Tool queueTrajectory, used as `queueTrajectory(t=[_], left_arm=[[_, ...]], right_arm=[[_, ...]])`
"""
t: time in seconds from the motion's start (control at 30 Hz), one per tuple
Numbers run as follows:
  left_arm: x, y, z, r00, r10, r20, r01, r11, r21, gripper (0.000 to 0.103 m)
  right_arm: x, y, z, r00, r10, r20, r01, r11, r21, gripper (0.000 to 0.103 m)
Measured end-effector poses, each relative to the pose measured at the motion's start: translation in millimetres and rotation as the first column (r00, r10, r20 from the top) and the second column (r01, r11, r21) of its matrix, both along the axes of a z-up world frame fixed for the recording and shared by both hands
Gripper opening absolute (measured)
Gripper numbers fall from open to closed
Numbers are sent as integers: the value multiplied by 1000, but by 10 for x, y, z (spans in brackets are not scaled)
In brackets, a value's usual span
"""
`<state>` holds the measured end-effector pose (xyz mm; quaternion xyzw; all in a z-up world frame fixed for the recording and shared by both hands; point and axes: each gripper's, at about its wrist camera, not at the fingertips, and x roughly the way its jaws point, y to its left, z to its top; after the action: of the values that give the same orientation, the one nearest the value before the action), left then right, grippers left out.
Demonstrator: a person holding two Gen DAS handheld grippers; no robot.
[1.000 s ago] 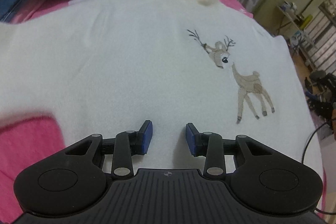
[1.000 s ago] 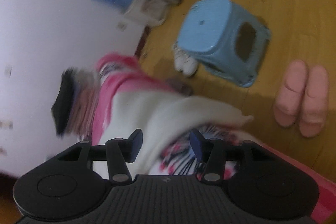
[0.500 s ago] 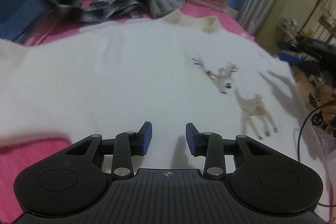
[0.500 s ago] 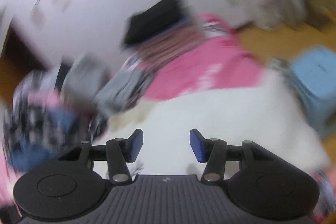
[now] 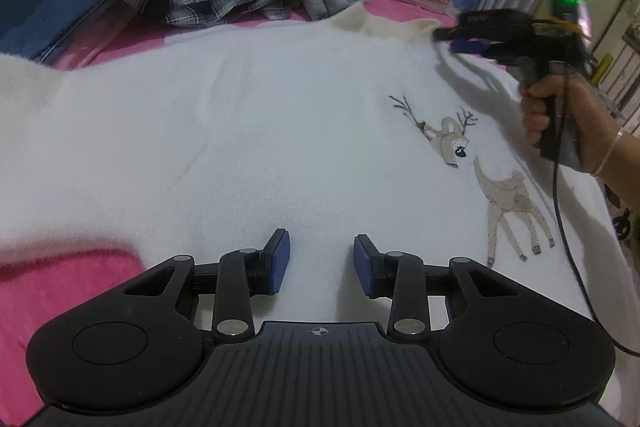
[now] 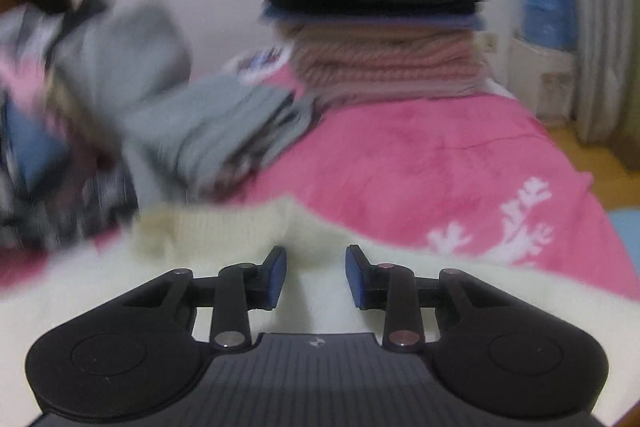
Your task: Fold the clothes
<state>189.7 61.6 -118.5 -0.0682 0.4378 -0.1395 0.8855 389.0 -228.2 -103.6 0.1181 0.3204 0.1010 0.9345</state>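
While your left gripper (image 5: pixel 322 261) hovers part-open above the white sweater's (image 5: pixel 248 131) hem, your right gripper (image 6: pixel 316 277), nearer its collar (image 6: pixel 216 227), is closing with nothing between its jaws.

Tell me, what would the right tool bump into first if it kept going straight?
Probably the white sweater near its cream collar. The right tool points down at it, jaws closing with nothing pinched yet. The view is blurry, so I can't tell how close it is.
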Motion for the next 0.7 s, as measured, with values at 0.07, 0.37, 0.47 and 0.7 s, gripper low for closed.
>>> queueTrajectory(t=[0.07,0.37,0.47,0.7], left_arm=[[0,9,-1,1000,2,0,-2,1000,-10,37],[7,124,146,998,28,57,-23,995,-94,39],[124,265,235,988,72,137,-55,991,-120,39],[665,982,-120,941,329,75,-312,933,-178,8]], right_arm=[[-162,-249,107,999,-42,25,39,994,102,35],[-1178,-1300,627,992,-117,50,79,874,479,37],[-1436,-1429,681,995,-100,27,68,822,565,37],[-1708,-1317,464,995,-34,-98,89,770,632,37]])
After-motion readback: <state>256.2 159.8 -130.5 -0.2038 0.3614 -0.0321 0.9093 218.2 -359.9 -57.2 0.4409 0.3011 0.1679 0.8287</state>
